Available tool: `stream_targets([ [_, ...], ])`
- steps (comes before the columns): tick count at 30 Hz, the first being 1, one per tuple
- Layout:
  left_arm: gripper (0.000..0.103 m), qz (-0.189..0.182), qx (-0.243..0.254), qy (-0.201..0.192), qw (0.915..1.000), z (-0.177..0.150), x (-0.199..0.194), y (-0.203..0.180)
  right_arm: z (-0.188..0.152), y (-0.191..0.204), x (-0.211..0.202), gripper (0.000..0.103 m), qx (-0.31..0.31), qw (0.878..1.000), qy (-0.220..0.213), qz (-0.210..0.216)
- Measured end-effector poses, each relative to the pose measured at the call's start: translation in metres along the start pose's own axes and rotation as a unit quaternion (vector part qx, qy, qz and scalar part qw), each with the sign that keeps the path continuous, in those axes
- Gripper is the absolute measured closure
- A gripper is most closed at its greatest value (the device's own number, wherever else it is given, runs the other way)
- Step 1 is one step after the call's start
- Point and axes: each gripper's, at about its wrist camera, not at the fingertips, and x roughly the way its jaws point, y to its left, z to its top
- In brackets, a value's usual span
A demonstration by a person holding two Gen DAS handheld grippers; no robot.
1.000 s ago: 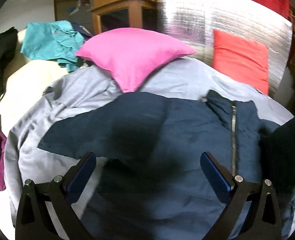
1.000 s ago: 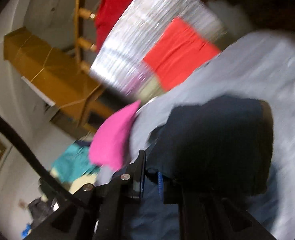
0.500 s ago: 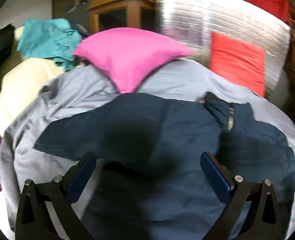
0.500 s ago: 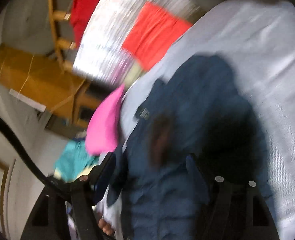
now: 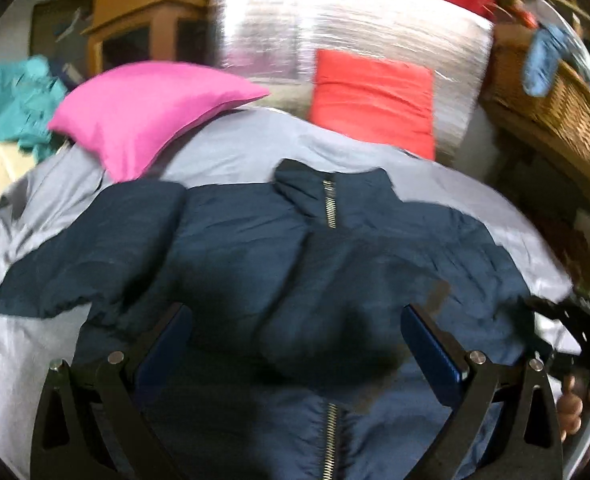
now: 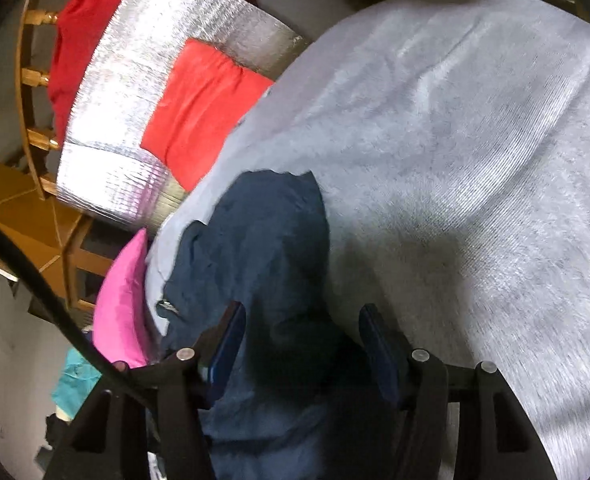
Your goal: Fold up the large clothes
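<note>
Both tools apart over navy jacket (image 5: 279, 264) at frame centre, right tool (image 6: 301, 344) closing unclamped, sleeve folded inward for compactness.

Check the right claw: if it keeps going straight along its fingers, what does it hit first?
Most likely the dark navy zip-up jacket lying between its closing, still-empty fingers; the grey bedsheet lies beyond. Depth is unclear.

Black hand-held gripper (image 5: 295, 344), blue pads (image 5: 431, 354), silver screws.
</note>
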Motion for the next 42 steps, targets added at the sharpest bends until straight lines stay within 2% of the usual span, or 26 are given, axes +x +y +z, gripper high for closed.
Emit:
stream_targets([
  [1,0.000,0.003,0.011,0.005,0.9999,-0.003,0.003,-0.007,-0.002,-0.003,0.005,0.041,0.000,1.000,0.012,-0.001],
  [2,0.000,0.009,0.022,0.014,0.9996,-0.007,0.009,-0.014,0.001,-0.018,0.001,0.046,0.002,1.000,0.019,0.002],
  [3,0.000,0.014,0.028,0.021,0.9993,-0.009,0.016,-0.016,0.000,-0.017,0.004,0.054,0.000,1.000,0.021,0.003],
  [5,0.000,0.030,0.044,0.034,0.9980,-0.016,0.027,-0.022,-0.001,-0.015,0.005,0.060,-0.006,1.000,0.025,0.000],
  [9,0.000,0.054,0.065,0.032,0.9959,-0.023,0.033,-0.030,-0.002,-0.012,0.011,0.061,0.001,1.000,0.025,-0.004],
  [11,0.005,0.048,0.063,0.041,0.9960,-0.025,0.038,-0.029,-0.006,-0.021,0.006,0.061,0.001,1.000,0.023,-0.007],
  [12,0.020,0.038,0.055,0.050,0.9966,-0.024,0.042,-0.026,-0.006,-0.020,0.006,0.061,-0.001,1.000,0.022,-0.010],
  [13,0.044,0.023,0.047,0.062,0.9967,-0.024,0.046,-0.023,-0.006,-0.020,0.005,0.061,-0.003,1.000,0.021,-0.013],
  [14,0.053,0.001,0.034,0.076,0.9965,-0.024,0.049,-0.019,-0.006,-0.020,0.003,0.061,-0.004,1.000,0.021,-0.015],
  [16,0.071,-0.015,0.015,0.080,0.9966,-0.022,0.048,-0.010,-0.007,-0.020,0.003,0.061,-0.005,1.000,0.019,-0.017],
  [18,0.082,-0.026,-0.003,0.079,0.9965,-0.015,0.043,0.002,-0.006,-0.022,0.002,0.061,-0.005,1.000,0.019,-0.017],
  [19,0.084,-0.033,-0.012,0.077,0.9964,-0.011,0.040,0.009,-0.006,-0.021,0.002,0.061,-0.006,1.000,0.018,-0.018],
  [24,0.084,-0.076,-0.095,0.050,0.9913,0.015,0.012,0.072,-0.009,-0.015,0.002,0.061,-0.019,0.999,0.011,-0.025],
  [26,0.078,-0.079,-0.139,0.041,0.9863,0.021,0.004,0.102,-0.009,-0.014,0.002,0.061,-0.023,0.999,0.010,-0.028],
  [27,0.067,-0.071,-0.167,0.030,0.9829,0.024,-0.001,0.121,-0.010,-0.014,0.002,0.061,-0.024,0.999,0.009,-0.030],
  [28,0.050,-0.062,-0.188,0.017,0.9801,0.025,-0.007,0.137,-0.010,-0.014,0.002,0.061,-0.024,0.999,0.009,-0.030],
  [30,0.033,-0.037,-0.225,-0.019,0.9736,0.026,-0.024,0.169,-0.010,-0.014,0.002,0.061,-0.021,0.999,0.008,-0.030],
  [33,0.033,-0.015,-0.246,-0.046,0.9680,0.026,-0.040,0.194,-0.010,-0.014,0.004,0.059,-0.019,0.999,0.007,-0.029],
  [36,0.033,-0.009,-0.249,-0.038,0.9676,0.020,-0.040,0.201,-0.010,-0.015,0.005,0.057,-0.015,0.999,0.005,-0.031],
  [40,0.033,-0.009,-0.225,-0.016,0.9742,0.016,-0.027,0.187,-0.010,-0.014,0.006,0.055,-0.016,0.999,0.002,-0.030],
  [42,0.033,0.011,-0.201,-0.009,0.9795,0.016,-0.022,0.177,-0.011,-0.012,0.006,0.055,-0.025,0.999,0.000,-0.032],
])
